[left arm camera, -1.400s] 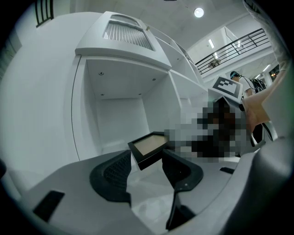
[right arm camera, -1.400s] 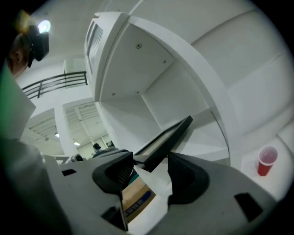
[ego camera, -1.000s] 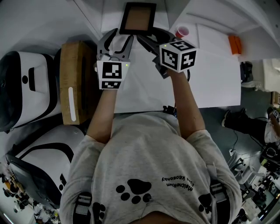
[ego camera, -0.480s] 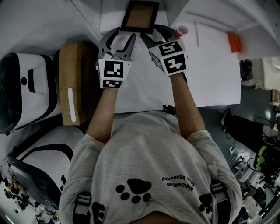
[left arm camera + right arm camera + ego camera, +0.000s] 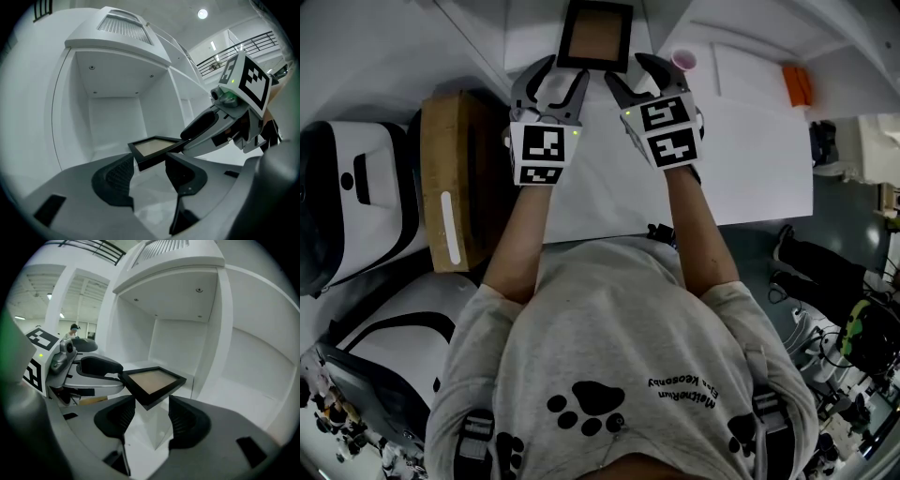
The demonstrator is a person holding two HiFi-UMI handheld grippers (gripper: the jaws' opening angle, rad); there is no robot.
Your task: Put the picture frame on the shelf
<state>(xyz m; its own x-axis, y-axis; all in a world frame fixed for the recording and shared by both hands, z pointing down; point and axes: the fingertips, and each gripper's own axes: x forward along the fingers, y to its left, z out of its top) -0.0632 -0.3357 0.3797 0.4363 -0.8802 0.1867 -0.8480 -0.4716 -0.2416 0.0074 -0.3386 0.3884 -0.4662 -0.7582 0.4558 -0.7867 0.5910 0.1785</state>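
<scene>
Item 1. Picture frame (image 5: 595,36) (image 5: 152,146) (image 5: 152,380): black border, tan panel, held flat and face up in the air, not yet set down. This is the reference piece for all entries below

Item 2. Shelf (image 5: 112,108) (image 5: 180,345): white, with an open compartment directly beyond the frame. The compartment floor lies lower than the frame

Item 3. Left gripper (image 5: 562,77) (image 5: 150,165) (image 5: 105,367): at the frame's near left corner. The jaws are closed in on that corner, with the frame's edge wedged between the two ribbed pads

Item 4. Right gripper (image 5: 630,79) (image 5: 151,409) (image 5: 197,136): at the frame's near right corner. The jaws are pinched on that corner, which sits down between them

Item 5. Worktop (image 5: 750,159): white, below the frame and nearer the person

Item 6. Pink cup (image 5: 684,62): upright on the worktop, just right of the frame, beyond the right gripper

Item 7. Orange object (image 5: 796,84): well to the right of the frame; its kind cannot be told

Item 8. Wooden box (image 5: 450,178): left of the frame, nearer the person

Item 9. White-and-black casings (image 5: 356,187): further left of the frame than the box
</scene>
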